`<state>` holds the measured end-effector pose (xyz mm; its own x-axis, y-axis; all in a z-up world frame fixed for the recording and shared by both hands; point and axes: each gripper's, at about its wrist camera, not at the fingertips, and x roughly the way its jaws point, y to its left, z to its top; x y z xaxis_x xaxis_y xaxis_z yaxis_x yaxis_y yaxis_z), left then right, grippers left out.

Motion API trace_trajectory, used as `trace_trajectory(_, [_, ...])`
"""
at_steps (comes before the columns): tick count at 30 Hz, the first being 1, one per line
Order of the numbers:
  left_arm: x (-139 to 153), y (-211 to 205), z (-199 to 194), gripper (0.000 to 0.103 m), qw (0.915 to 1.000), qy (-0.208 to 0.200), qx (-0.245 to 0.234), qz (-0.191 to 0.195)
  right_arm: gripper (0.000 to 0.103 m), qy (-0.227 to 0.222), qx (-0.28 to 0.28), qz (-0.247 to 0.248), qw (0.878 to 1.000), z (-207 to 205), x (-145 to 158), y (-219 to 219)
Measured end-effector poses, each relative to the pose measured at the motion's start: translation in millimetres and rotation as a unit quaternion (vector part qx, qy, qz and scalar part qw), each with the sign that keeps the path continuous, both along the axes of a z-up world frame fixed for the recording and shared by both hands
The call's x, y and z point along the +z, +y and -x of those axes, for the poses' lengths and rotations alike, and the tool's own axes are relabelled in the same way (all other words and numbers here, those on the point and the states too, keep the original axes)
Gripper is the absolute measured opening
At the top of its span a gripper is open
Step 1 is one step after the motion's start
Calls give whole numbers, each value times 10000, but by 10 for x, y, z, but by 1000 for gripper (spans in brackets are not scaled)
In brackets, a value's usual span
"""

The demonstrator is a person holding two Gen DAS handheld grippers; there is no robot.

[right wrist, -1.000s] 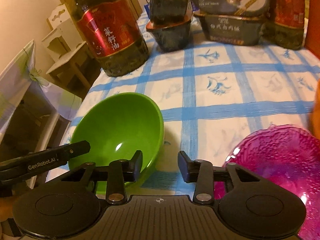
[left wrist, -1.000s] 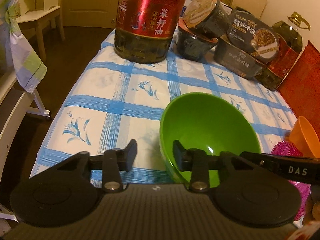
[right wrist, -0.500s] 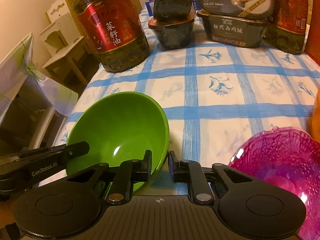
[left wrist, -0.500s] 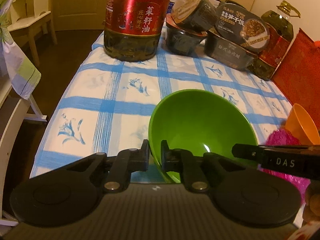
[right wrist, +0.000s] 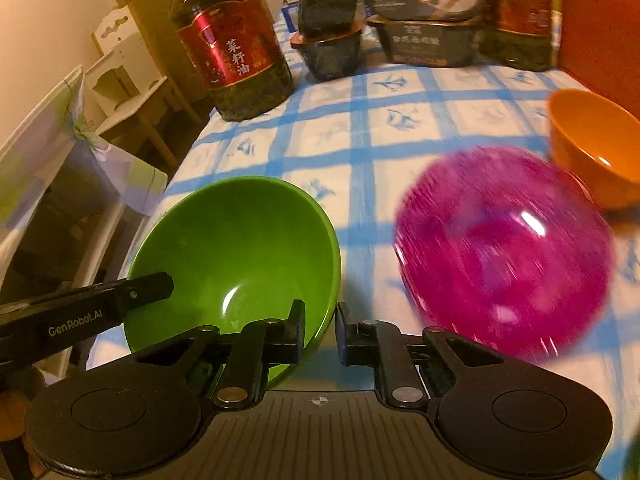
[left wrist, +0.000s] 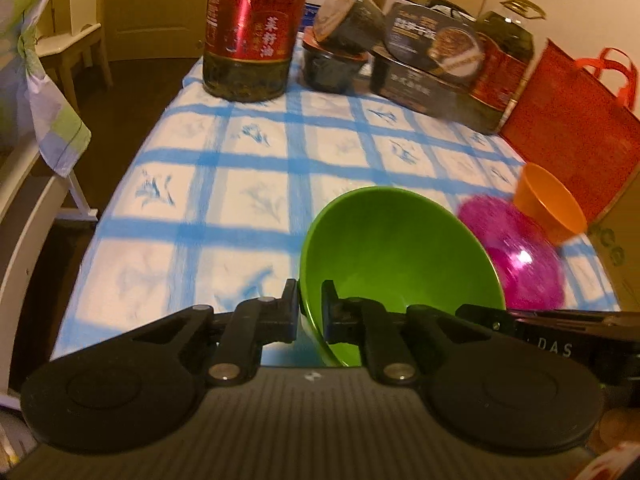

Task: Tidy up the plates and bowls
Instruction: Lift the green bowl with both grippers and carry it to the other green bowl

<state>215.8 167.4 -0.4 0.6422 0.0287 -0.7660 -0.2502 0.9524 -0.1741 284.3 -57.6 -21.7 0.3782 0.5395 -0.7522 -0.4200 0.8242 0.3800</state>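
In the lower centre of both wrist views, the left gripper [left wrist: 309, 307] and the right gripper [right wrist: 319, 331] each pinch opposite rims of the glossy green plastic bowl [right wrist: 240, 256], jaws nearly closed on thin wall. Such shallow, two-sided grips could let the bowl slip or twist free if the hands drift apart. Further right, it could knock the textured magenta translucent plate [right wrist: 504, 256] or the small orange plastic bowl [right wrist: 592, 148].

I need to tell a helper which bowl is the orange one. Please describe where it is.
Look at the blue-checked tablecloth, near the red bag. The orange bowl stands just behind the purple dish. It is opaque, smaller, and no fingers touch it.
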Motion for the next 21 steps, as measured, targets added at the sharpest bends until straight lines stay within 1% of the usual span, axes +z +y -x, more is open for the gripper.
trace_trajectory(2, [19,-129,161,9,10000,-19,-80,-4,15,31,-117,-27,9999,195,29,-148])
trace_trajectory(4, [23,-243,300,9,9999,2,-138,73,15,86,-241,-99,9996,342,57,-298])
trace_trajectory(11, [52,-768,725,10,9991,23,-381,172,15,-29,-544,87,9985,895,175,-795])
trace_trajectory(17, [87,-1156,936,10,9966,75,-714,395,15,-5,-870,73,9962,1252,216,-1282])
trace_trajectory(21, [126,-1415,1002,9,9947,58,-960,373,15,73,-1051,73,9944,1431,210,-1555])
